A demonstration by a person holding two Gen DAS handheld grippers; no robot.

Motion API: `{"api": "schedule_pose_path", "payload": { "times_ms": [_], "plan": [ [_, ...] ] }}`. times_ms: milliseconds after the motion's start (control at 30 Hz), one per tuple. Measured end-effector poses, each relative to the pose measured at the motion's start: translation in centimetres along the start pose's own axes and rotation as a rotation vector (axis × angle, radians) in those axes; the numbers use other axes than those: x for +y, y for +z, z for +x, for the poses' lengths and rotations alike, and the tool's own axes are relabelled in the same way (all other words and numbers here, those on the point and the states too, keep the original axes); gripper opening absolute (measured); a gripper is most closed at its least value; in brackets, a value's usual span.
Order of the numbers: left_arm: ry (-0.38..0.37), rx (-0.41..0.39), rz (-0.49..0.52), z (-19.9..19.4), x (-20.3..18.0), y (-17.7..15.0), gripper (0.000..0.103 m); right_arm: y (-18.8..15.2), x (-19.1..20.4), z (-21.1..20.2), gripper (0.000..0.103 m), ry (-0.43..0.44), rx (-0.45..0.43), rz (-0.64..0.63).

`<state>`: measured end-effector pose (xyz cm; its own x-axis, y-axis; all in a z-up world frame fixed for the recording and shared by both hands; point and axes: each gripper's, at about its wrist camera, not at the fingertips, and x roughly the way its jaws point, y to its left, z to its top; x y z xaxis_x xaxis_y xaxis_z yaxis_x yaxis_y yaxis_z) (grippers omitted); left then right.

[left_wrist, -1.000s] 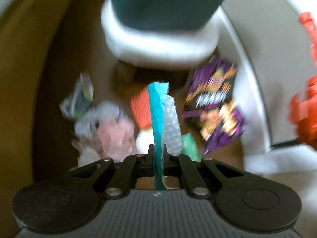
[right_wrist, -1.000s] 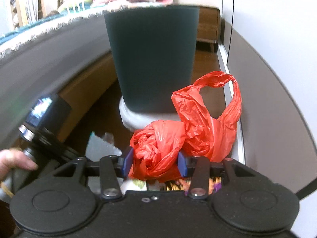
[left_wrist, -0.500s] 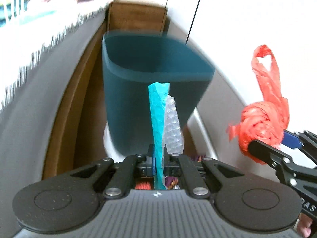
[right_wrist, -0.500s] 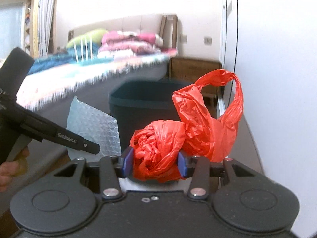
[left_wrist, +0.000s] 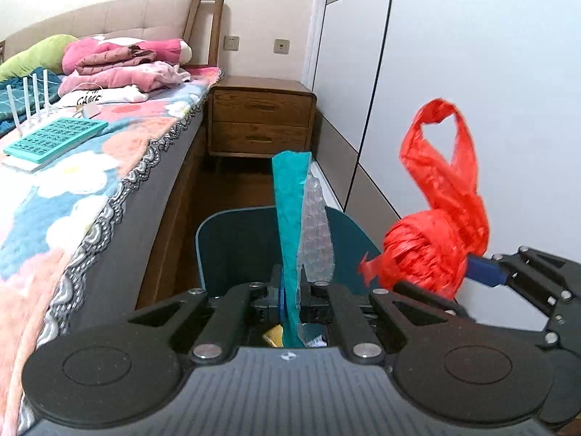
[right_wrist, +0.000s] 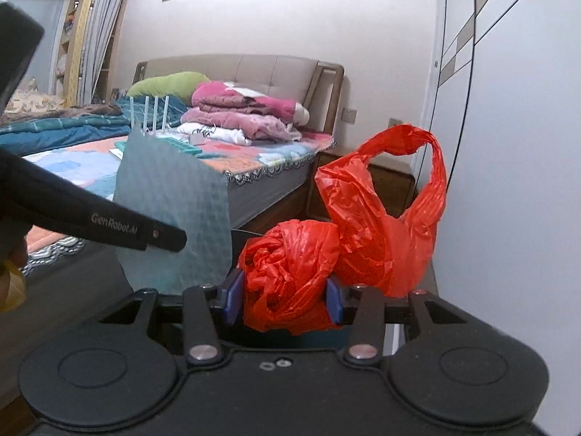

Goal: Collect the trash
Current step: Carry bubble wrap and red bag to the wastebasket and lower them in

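From where I'm driving, the teal bin (left_wrist: 232, 250) is mostly blocked: my left gripper (left_wrist: 290, 296) covers its lower half, and the turquoise sheet (left_wrist: 290, 214) with the bubble wrap (left_wrist: 316, 239) cuts across its mouth. Can't see the bottom of the bin at all. In the right view the red bag (right_wrist: 326, 254) hides the bin almost completely. The hand (right_wrist: 11, 272) left of the bin is chopped by the frame edge.

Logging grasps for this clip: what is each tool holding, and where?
Left tool: teal bubble wrap, pinched at its lower end. Right tool: red plastic bag, clamped on its crumpled body.
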<state>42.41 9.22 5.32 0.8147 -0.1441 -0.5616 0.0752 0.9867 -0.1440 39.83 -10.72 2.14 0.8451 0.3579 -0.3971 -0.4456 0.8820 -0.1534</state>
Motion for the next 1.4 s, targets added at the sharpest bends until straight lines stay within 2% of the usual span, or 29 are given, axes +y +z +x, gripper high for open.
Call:
{"api": "schedule_pose_path", "payload": {
  "times_ms": [133,300,400,667,767,967,1100,1400],
  "plan": [
    [0.034,0.038,-0.014,2.7,0.2,0.9,0.004,0.1,-0.4,3.3,0.044,0.019,0.083,0.032],
    [0.059,0.133,-0.028,6.6,0.6,0.5,0.004,-0.9,0.7,6.7,0.044,0.017,0.179,-0.015],
    [0.079,0.182,-0.001,8.5,0.0,-0.2,0.004,-1.5,1.6,7.8,0.044,0.020,0.220,-0.052],
    [0.107,0.309,0.021,12.2,-0.7,-2.2,0.004,-2.2,2.9,8.9,0.045,0.033,0.264,-0.120],
    [0.112,0.339,0.006,12.7,-0.6,-2.8,0.004,-2.3,2.6,8.8,0.046,0.038,0.271,-0.082],
    [0.097,0.346,-0.010,12.7,-0.2,-3.2,0.005,-2.2,2.3,8.4,0.050,0.038,0.260,-0.061],
    [0.102,0.336,-0.014,12.3,-0.1,-3.1,0.006,-2.2,2.3,7.6,0.058,0.038,0.240,-0.060],
    [0.070,0.305,0.011,10.2,-0.4,-3.3,0.011,-2.4,1.1,4.6,0.066,0.051,0.162,-0.027]
  ]
}}
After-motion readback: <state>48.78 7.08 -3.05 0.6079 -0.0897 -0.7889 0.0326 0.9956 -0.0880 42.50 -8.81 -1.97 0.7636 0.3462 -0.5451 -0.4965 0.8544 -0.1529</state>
